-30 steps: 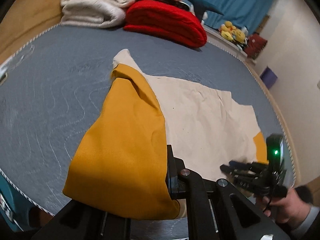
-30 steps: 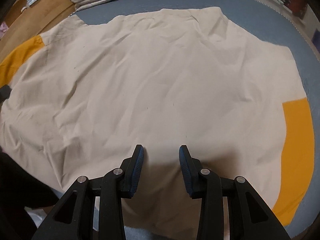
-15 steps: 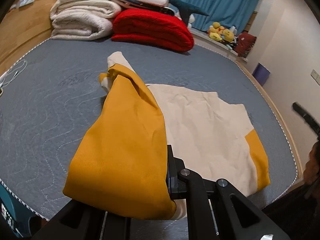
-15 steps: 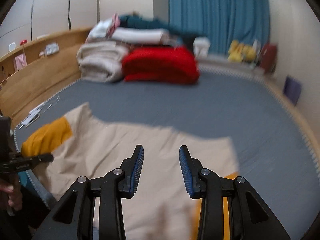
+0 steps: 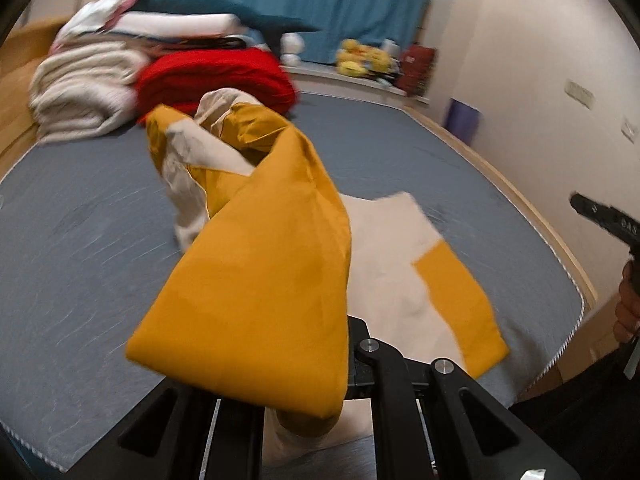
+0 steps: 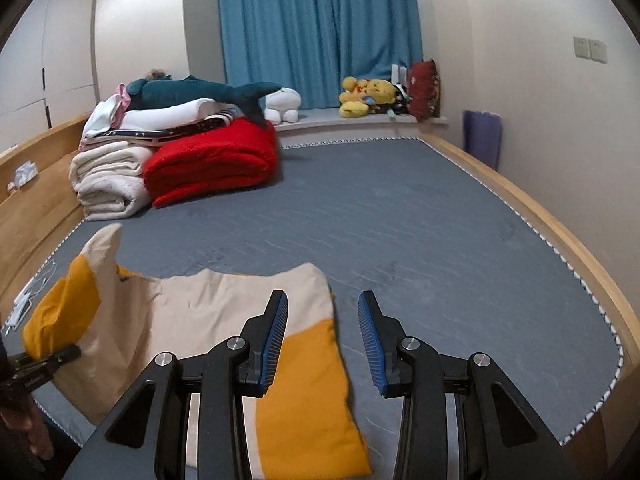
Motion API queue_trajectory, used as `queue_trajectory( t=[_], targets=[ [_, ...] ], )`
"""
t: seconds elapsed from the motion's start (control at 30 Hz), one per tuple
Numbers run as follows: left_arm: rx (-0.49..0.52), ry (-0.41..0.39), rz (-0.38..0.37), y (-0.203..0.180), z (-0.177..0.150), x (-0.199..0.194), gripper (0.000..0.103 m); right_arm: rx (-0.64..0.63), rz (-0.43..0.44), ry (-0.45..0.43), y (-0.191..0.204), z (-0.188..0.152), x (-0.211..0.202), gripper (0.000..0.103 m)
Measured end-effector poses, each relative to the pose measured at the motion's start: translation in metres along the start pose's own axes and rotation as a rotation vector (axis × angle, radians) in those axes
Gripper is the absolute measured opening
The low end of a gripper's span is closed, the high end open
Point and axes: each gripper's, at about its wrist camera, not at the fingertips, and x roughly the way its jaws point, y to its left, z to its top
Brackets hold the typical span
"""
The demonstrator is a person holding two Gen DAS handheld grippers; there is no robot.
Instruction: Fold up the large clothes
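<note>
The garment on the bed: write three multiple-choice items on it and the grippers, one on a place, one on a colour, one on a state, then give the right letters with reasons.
1. Where does the red blanket lie?
A. Beside the folded cream blanket at the far end of the mattress
B. On the floor
C. On the window ledge

2. What colours is the garment?
A. Red and white
B. Cream and mustard yellow
C. Blue and grey

3. What is the state of the left gripper?
A. Wide open over the mattress
B. Shut on the garment's yellow sleeve
C. Shut on the red blanket

Answers:
1. A: the two bundles sit side by side on the mattress.
2. B: a cream body with yellow sleeves.
3. B: the sleeve hangs lifted from its closed fingers, while the right gripper stands open and empty.
</note>
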Motion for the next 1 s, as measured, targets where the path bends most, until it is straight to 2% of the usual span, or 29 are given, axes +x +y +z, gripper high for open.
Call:
queue_trajectory(
  t=[0.2,0.3,0.37,0.4,0.43,0.5,0.57,0.6,0.63,0.73,0.8,0.93,1.0],
  targets=[
    [0.183,0.055,-0.095,-0.081,-0.011,0.039,0.008,-0.018,0.011,0.039,-0.014,-0.008,-0.010,0.038],
    [0.238,0.122,-0.148,-0.110,-0.020,0.060,0.009,-0.002,0.037,0.070,-0.015,-0.011,-0.009,0.038],
    [0.233,0.211,-0.191,-0.119,-0.028,0.080,0.014,0.015,0.063,0.095,-0.015,-0.017,-0.009,0.038],
    [0.222,0.252,-0.212,-0.120,-0.031,0.087,0.025,0.021,0.078,0.113,-0.013,-0.018,-0.005,0.039],
    [0.207,0.309,-0.239,-0.117,-0.034,0.095,0.038,0.026,0.095,0.131,-0.010,-0.019,0.001,0.039],
    [0.174,0.341,-0.273,-0.107,-0.035,0.093,0.043,0.053,0.141,0.167,-0.004,-0.022,0.014,0.045],
    [0.130,0.341,-0.337,-0.092,-0.029,0.079,0.047,0.101,0.199,0.229,0.000,-0.028,0.032,0.053],
    [0.110,0.334,-0.370,-0.083,-0.026,0.069,0.054,0.120,0.222,0.263,0.002,-0.032,0.043,0.056],
    [0.097,0.321,-0.385,-0.075,-0.027,0.058,0.058,0.142,0.258,0.310,0.005,-0.037,0.056,0.058],
    [0.052,0.283,-0.415,-0.046,-0.027,0.031,0.060,0.169,0.326,0.433,0.022,-0.052,0.094,0.062],
    [0.038,0.267,-0.390,-0.030,-0.029,0.022,0.060,0.197,0.363,0.507,0.029,-0.063,0.117,0.063],
    [0.017,0.259,-0.291,-0.003,-0.030,0.018,0.060,0.284,0.376,0.673,0.036,-0.088,0.161,0.063],
    [0.007,0.254,-0.249,0.009,-0.031,0.017,0.060,0.313,0.354,0.709,0.038,-0.095,0.175,0.063]
  ],
)
